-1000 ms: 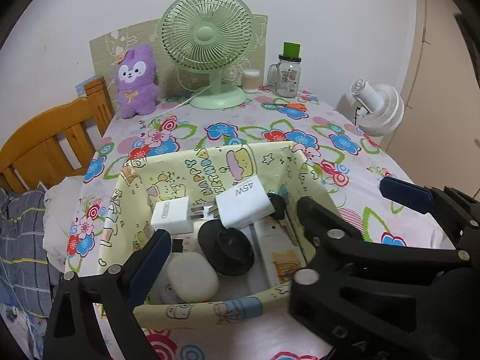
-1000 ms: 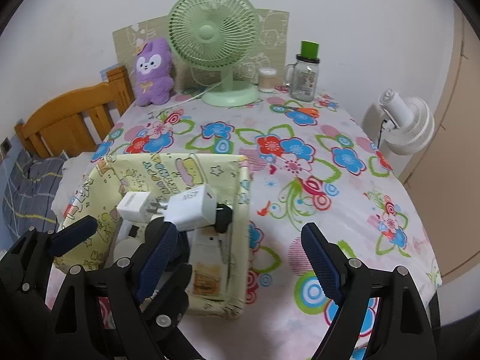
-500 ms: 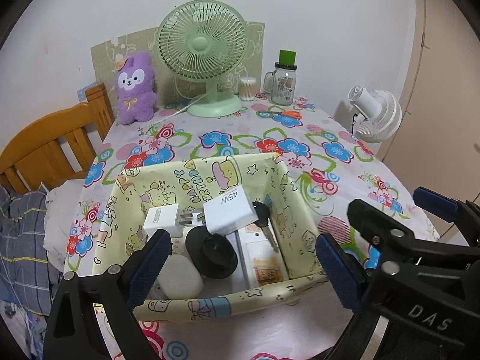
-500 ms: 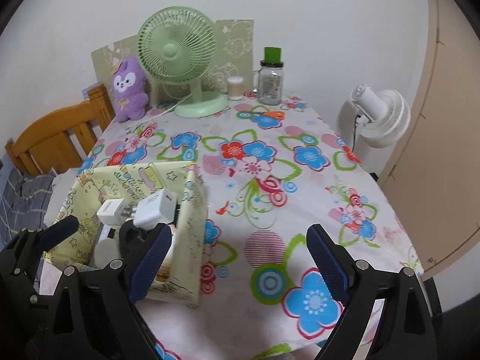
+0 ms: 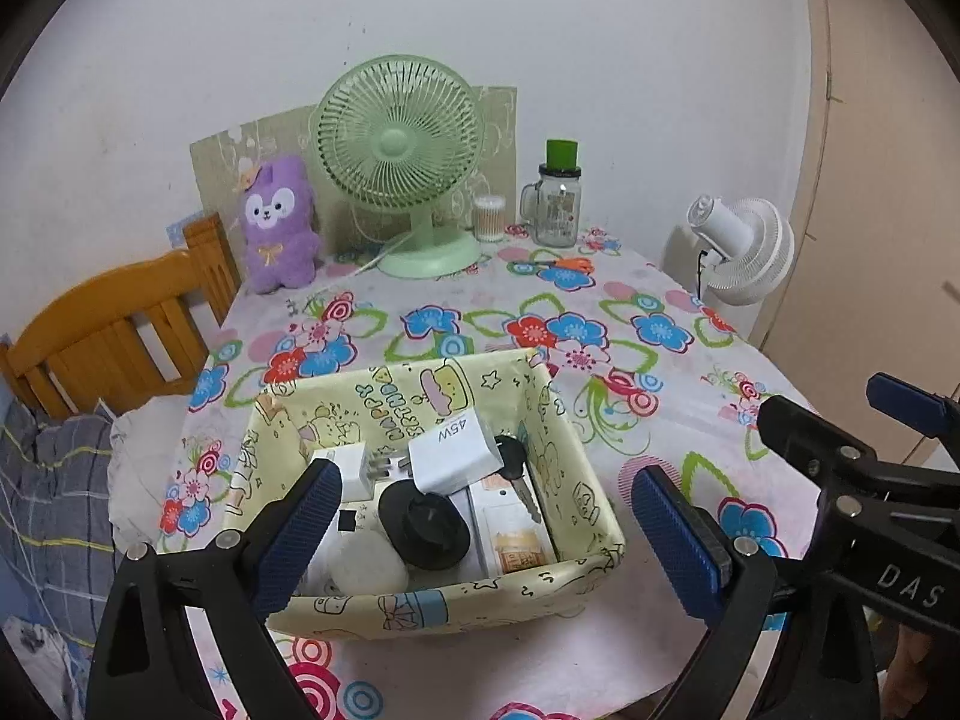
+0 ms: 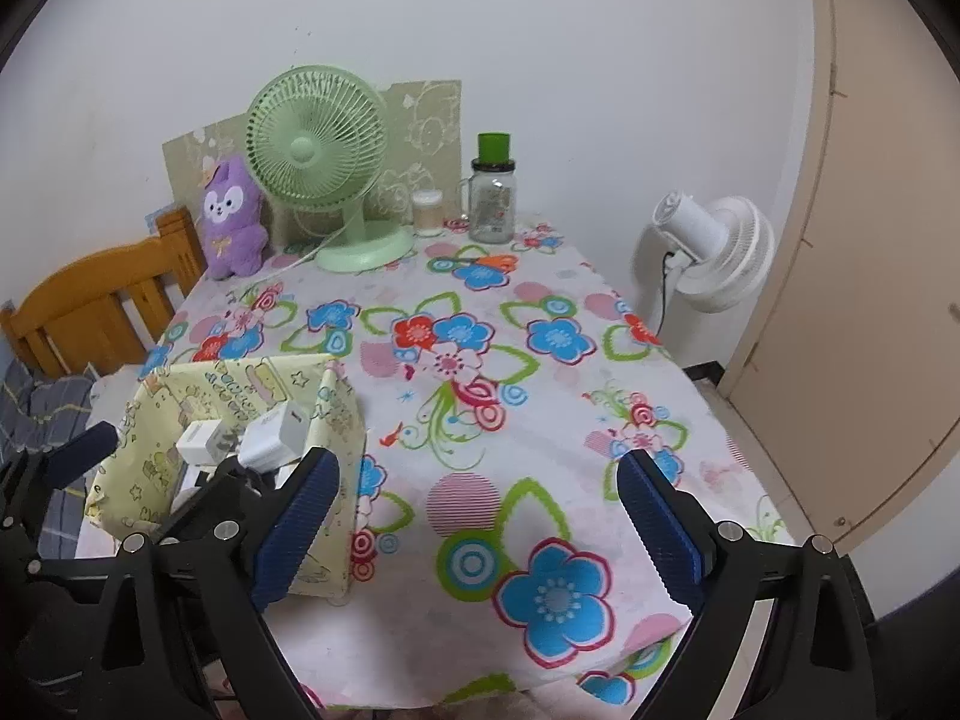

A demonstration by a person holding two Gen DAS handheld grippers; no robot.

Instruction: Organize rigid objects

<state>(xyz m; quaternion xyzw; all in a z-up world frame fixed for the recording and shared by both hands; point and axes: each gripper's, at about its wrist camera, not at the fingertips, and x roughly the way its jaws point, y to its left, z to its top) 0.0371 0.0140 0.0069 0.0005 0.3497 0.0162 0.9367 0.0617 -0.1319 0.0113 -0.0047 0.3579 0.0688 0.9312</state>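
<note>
A yellow cartoon-print box (image 5: 456,600) sits on the floral table near its front left. In it lie a white 45W charger (image 5: 456,450), a smaller white plug adapter (image 5: 345,468), a black round cap (image 5: 426,525), a key (image 5: 516,474), a white oval object (image 5: 363,567) and a white packet (image 5: 510,531). My left gripper (image 5: 486,534) is open and empty, held back above the box's front. My right gripper (image 6: 474,531) is open and empty over the bare cloth right of the box (image 6: 336,414). It also shows at the right of the left wrist view (image 5: 900,414).
At the table's back stand a green desk fan (image 5: 399,162), a purple plush (image 5: 279,222), a cotton-swab jar (image 5: 489,219) and a glass mug jar with green lid (image 5: 558,198). Orange scissors (image 5: 567,264) lie nearby. A wooden chair (image 5: 108,324) is left, a white fan (image 5: 741,252) right.
Both grippers have pulled back and up from the box. The right gripper has swung to the right, away from the box. The box's contents have stayed put.
</note>
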